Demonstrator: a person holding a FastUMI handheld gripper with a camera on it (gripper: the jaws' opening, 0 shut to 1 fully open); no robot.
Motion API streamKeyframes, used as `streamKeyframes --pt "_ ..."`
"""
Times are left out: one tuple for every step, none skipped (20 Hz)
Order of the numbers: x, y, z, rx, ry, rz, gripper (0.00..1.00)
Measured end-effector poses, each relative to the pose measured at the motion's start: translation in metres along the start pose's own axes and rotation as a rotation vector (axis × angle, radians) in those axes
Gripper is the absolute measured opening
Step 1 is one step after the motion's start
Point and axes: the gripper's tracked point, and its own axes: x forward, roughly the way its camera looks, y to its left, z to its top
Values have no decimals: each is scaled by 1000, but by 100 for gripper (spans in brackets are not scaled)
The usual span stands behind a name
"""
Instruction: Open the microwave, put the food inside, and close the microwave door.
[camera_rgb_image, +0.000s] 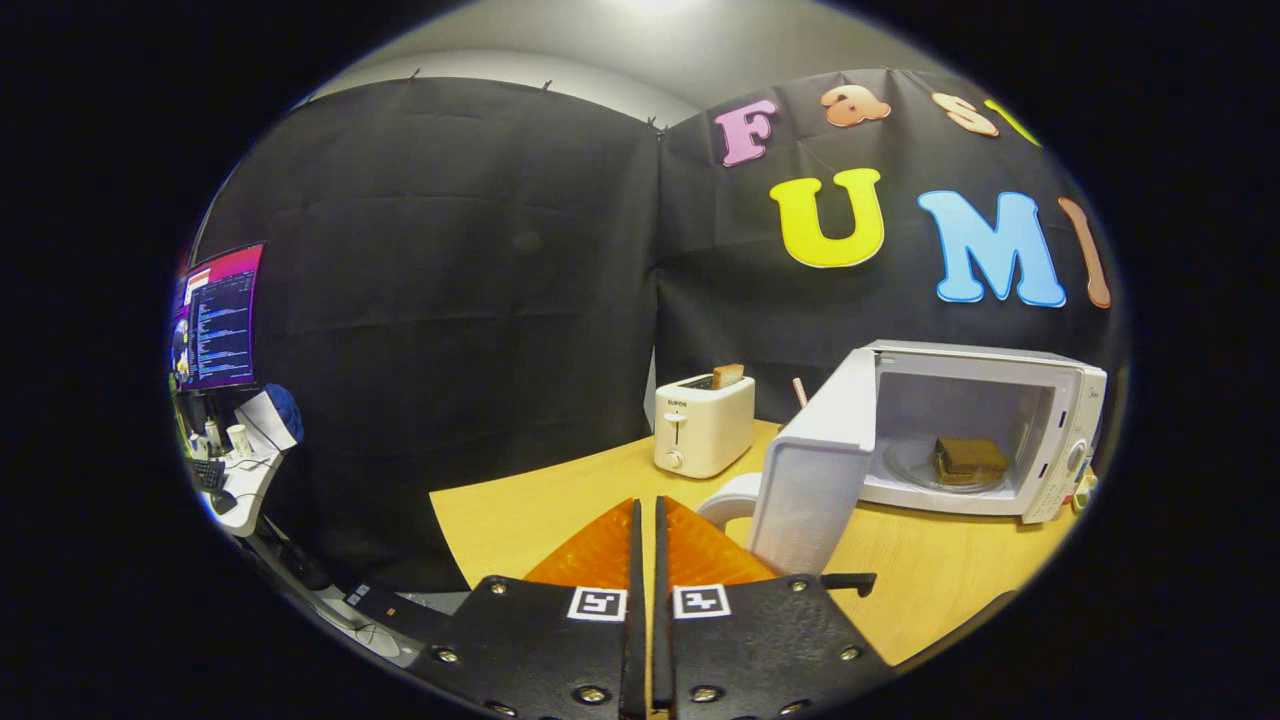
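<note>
Wooden table (560, 500) in a black-curtained booth, microwave (985, 430) at the far right with its door (815, 470) swung wide open.

Inside on the glass plate (925, 470), a brown slab of food (968, 458) already in place. Beside the door, part of a white mug (728, 500); further back, a white toaster (703, 425) with bread (727, 376) poking out. Gripper (646, 515) pressed closed with nothing between the fingers, low over the table, left of the door. Judged remaining: closing the door. Best done by coming round to the door's outer face near its free edge, pushing in a smooth arc toward the oven front, keeping clear of the mug, pressing until latched.
</note>
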Motion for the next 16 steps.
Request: streamKeyframes --pt "-4 1 -3 1 2 2 1" --pt "-7 -3 -3 -12 -1 -5 1" --pt "-9 -5 -2 -24 -11 -15 1" --pt "-13 -8 -1 -35 -19 -24 1" --pt "-14 -11 -1 -41 -23 -30 1" --pt "-16 -14 0 -42 -23 -33 1" --pt "-16 -19 -2 -41 -17 -35 1" --pt "-17 -25 -4 -37 -10 -42 1" --pt "-21 -33 -6 -35 -5 -58 1" --pt "-24 -43 -6 -38 -2 -83 1" --pt "-27 -55 -6 -37 -5 -109 1" --pt "-29 -67 -5 -26 -5 -130 1" --pt "-32 -79 -7 -7 -4 -143 1" --pt "-34 -92 -7 8 -1 -161 1" --pt "-39 -108 -7 15 -2 -188 1" --pt "-42 -125 -5 16 -7 -219 1"
